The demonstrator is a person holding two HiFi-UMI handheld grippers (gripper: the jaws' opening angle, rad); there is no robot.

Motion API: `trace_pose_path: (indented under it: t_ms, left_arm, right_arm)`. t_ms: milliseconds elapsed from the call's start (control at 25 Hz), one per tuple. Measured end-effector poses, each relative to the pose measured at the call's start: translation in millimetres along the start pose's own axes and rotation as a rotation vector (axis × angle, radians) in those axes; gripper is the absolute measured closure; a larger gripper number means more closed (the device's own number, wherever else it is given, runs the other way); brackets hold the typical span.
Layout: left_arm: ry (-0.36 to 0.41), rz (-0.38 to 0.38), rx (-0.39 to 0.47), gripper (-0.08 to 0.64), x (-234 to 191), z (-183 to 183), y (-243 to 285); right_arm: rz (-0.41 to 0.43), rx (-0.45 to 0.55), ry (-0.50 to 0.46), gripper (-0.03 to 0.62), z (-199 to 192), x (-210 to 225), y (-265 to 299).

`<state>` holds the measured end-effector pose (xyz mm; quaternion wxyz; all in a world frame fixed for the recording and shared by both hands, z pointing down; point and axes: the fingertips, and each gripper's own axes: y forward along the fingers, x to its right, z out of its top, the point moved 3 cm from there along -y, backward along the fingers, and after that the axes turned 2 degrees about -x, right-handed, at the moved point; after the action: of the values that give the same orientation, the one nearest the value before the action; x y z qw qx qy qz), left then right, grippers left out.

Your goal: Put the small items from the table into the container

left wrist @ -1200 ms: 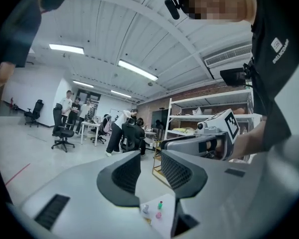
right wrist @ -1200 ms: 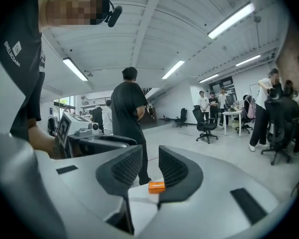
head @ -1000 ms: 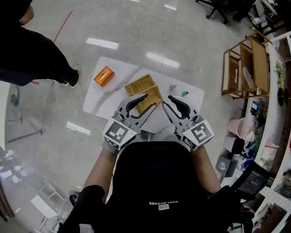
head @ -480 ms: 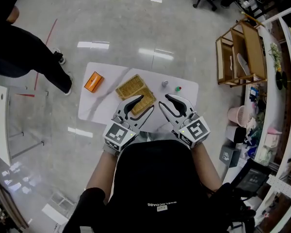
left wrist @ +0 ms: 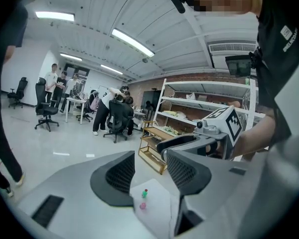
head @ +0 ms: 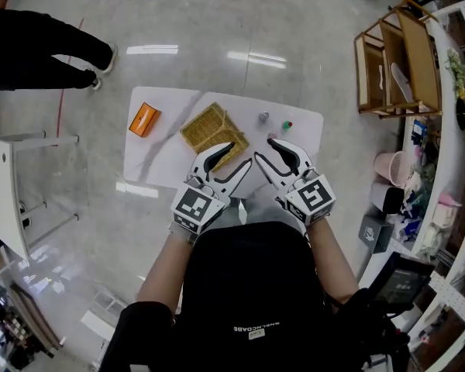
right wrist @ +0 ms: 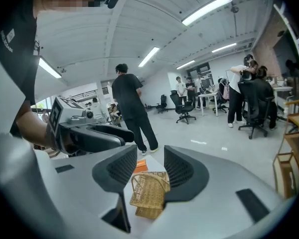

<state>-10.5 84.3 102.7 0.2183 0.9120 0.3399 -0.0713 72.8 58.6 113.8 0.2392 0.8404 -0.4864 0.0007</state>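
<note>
1. One white surface [head: 159, 157] fills the middle of the head view and carries everything below.
2. One person in dark clothes [right wrist: 132, 111] stands on the floor beyond the far left corner of the surface.
3. One wicker basket [head: 209, 130] [right wrist: 148, 193] with a handle sits near the middle of the surface; whether anything lies in it cannot be told.
4. Two grippers hang over the near edge, tips pointed toward each other. The left gripper [head: 240, 155] [left wrist: 152, 176] has its jaws spread wide with nothing between them. The right gripper [head: 262, 150] [right wrist: 149, 171] has its jaws opening, also with nothing between them; the basket shows through the gap, farther off.
5. One orange box [head: 143, 119] [right wrist: 141, 166] lies near the far left corner, well apart from the basket.
6. Two small items lie near the far right part of the surface, outside the basket: a green piece with a red top [head: 287, 125] [left wrist: 145, 193] and, near it, a pale piece [head: 263, 117], pinkish in the left gripper view [left wrist: 142, 205].
</note>
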Motion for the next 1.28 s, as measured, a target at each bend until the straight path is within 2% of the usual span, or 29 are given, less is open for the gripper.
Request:
trace_pose_path:
  t_ms: [240,440,760,1280]
  left_arm:
    - [-0.038,-0.002,-0.079,0.378,-3.4,-32.8,35.2]
    - [-0.075,-0.005,-0.159,0.377,-8.6,-68.8,64.4]
    - [-0.137,-0.014,-0.222,0.379,-17.8,-120.8,104.7]
    - [-0.151,-0.067,-0.217,0.379,-16.8,-192.7,170.8]
  right_arm:
    - [-0.005,-0.034,0.054,0.43,-41.5,32.0,5.4]
    - [-0.045,-0.081,0.111,0.43,-76.5,65.9,10.2]
    - [-0.069,-0.141,0.147,0.426,-139.0,103.2,23.3]
    - [-0.119,-0.217,0.154,0.417,-243.6,155.8,48.5]
